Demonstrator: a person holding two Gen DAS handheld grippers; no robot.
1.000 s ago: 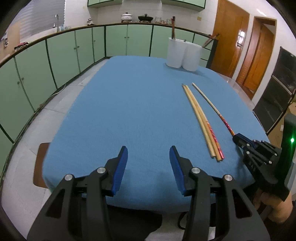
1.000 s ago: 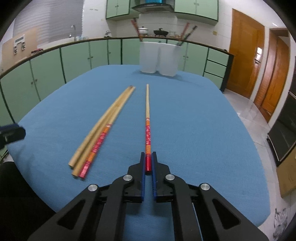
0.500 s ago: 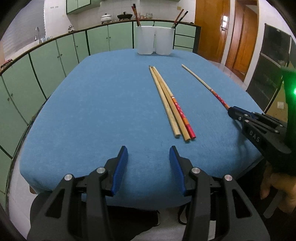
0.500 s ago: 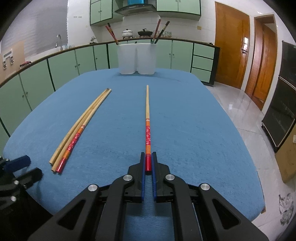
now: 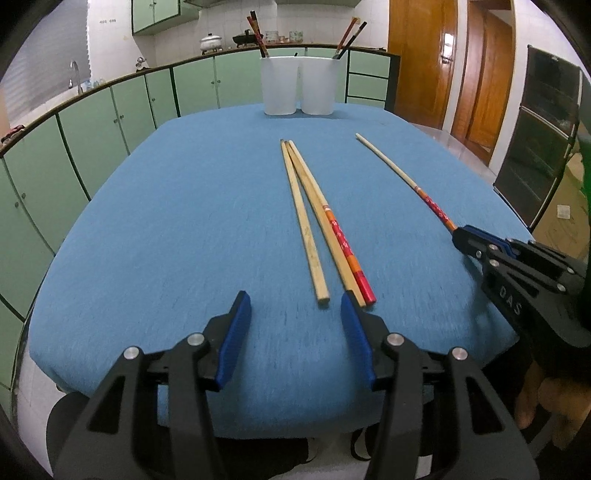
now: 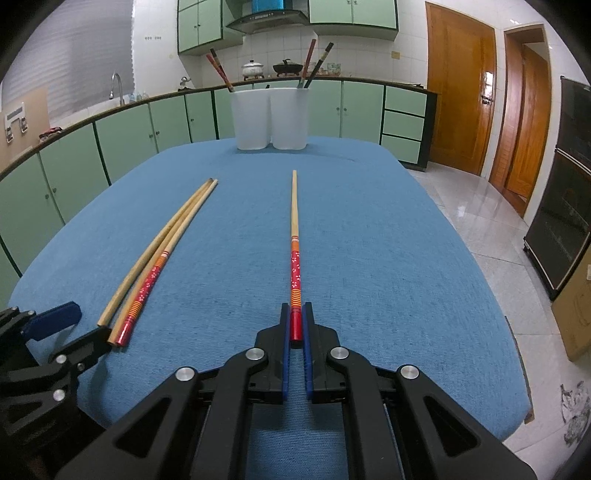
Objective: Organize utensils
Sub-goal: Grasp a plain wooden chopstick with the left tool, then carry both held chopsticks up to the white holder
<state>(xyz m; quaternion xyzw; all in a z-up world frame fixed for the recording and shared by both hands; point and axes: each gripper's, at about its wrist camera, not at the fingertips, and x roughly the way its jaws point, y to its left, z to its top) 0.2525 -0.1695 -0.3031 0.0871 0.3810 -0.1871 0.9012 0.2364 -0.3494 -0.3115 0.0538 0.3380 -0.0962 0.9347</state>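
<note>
Right gripper (image 5: 460,234) marked "DAS", clamping red-ended chopstick (image 6: 294,266)

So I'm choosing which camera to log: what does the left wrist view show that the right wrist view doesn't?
Only the left wrist view shows the left gripper head-on, open, its right finger by the three loose chopsticks, plus the person's right hand.

Only the right wrist view shows the right gripper shut on the red-handled chopstick, and the range hood.

Both show the two white holders and blue tablecloth.
</note>
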